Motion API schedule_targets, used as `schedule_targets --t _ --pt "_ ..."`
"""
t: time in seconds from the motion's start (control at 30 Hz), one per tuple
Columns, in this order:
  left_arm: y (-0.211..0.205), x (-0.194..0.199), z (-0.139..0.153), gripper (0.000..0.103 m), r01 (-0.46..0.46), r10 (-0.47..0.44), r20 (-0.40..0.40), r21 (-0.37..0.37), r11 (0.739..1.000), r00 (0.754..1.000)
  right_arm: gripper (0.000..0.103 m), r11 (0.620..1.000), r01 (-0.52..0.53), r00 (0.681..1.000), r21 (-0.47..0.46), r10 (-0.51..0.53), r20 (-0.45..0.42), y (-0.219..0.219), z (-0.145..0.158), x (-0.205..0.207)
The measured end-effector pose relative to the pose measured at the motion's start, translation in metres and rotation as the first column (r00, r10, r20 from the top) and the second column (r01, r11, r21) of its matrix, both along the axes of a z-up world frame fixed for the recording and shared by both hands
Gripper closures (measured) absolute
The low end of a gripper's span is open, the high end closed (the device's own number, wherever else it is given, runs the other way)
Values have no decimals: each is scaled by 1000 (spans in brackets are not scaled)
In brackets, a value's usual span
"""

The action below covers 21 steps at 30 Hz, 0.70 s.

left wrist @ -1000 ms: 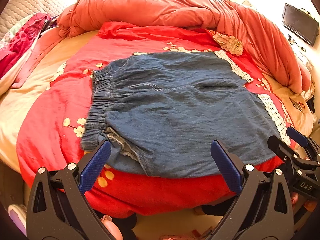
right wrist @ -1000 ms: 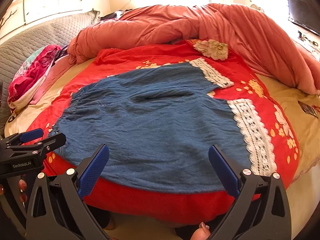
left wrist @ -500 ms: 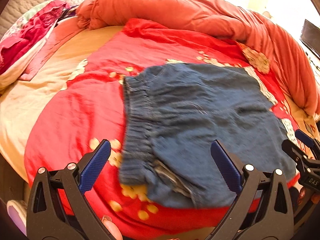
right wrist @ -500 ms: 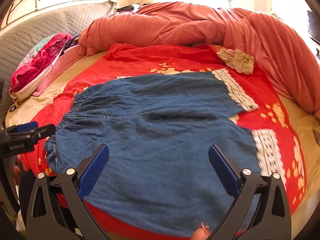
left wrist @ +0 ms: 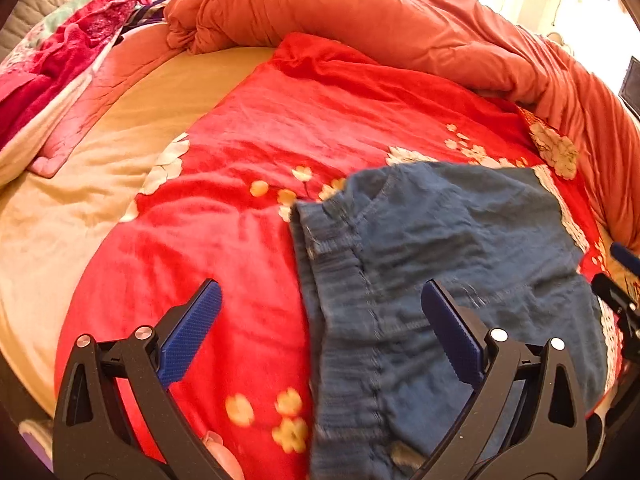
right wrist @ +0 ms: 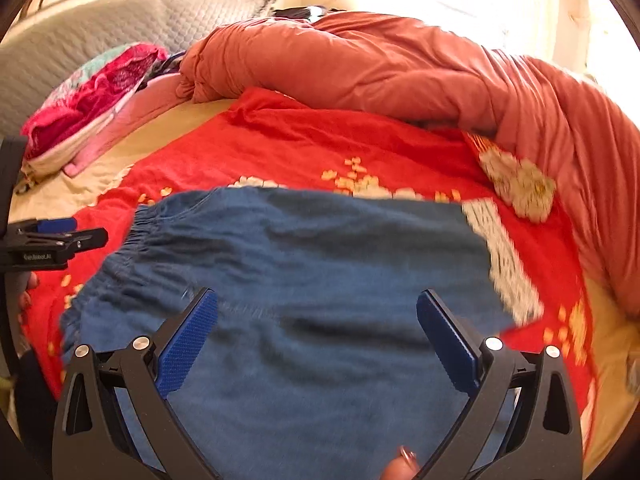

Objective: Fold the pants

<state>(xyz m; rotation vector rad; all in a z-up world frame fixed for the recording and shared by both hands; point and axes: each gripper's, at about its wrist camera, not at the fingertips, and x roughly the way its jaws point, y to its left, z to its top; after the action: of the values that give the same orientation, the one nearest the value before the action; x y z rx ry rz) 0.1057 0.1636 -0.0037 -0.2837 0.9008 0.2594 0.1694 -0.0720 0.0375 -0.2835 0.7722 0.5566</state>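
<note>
Both claws are held spread, left claw (left wrist: 320,320) by the waistband, right claw (right wrist: 318,330) over the pants (right wrist: 300,280); a single layer could be pinched, skewing the fold.

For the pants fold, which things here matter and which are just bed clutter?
Job:
blue pants
left gripper, jaws open
right gripper, jaws open

Lying about:
red floral blanket
orange duvet
pink bundle

"GenRobot.AI" in small, blurred print on left hand-held gripper (right wrist: 52,240)
</note>
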Motion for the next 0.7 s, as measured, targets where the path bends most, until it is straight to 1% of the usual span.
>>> schedule_targets --t 0.1,0.2,0.23,0.3,0.33,0.37,0.47,0.5,0.53,0.57,0.6,0.63,0.67,0.7 --pt "11 15 -6 9 2 -2 -15 8 1000 1000 4 999 -32 999 7 32 -25 10 0 20" --pt "20 25 -9 9 5 -5 -4 -11 1000 1000 4 999 -48 999 -24 48 -7 21 -2 34" --pt "24 30 -11 10 9 -9 2 -28 1000 1000 4 998 -58 998 -33 58 2 26 -4 40" --pt "28 40 -16 15 19 -19 -5 -44 999 1000 4 997 -68 998 -46 67 -10 33 -7 47" --pt "30 46 -19 19 20 -20 -18 -35 999 1000 4 996 -79 997 -40 78 -22 36 -8 52" --pt "32 51 -21 21 27 -28 -24 -32 999 999 4 996 -86 996 -33 85 -40 39 -10 59" --pt "36 65 -32 37 62 -64 -46 -54 997 997 4 992 -115 991 -51 112 -67 49 -17 78" --pt "39 68 -37 38 64 -67 -55 -58 996 996 4 991 -121 990 -55 116 -80 52 -18 84" --pt "43 71 -45 39 58 -63 -61 -77 995 996 4 990 -131 987 -53 125 -97 53 -20 89" --pt "46 71 -48 41 54 -59 -53 -96 994 997 4 989 -140 983 -53 133 -124 56 -24 97" --pt "47 69 -50 43 59 -62 -27 -119 991 998 4 987 -145 982 -62 137 -129 58 -26 101" --pt "47 69 -50 50 64 -66 -7 -119 991 998 4 984 -160 980 -75 149 -131 61 -28 105" --pt "46 68 -49 61 73 -72 14 -124 990 997 4 979 -172 980 -108 159 -122 65 -31 110" --pt "46 68 -48 69 82 -79 32 -132 988 996 4 972 -177 981 -156 162 -107 71 -34 114"
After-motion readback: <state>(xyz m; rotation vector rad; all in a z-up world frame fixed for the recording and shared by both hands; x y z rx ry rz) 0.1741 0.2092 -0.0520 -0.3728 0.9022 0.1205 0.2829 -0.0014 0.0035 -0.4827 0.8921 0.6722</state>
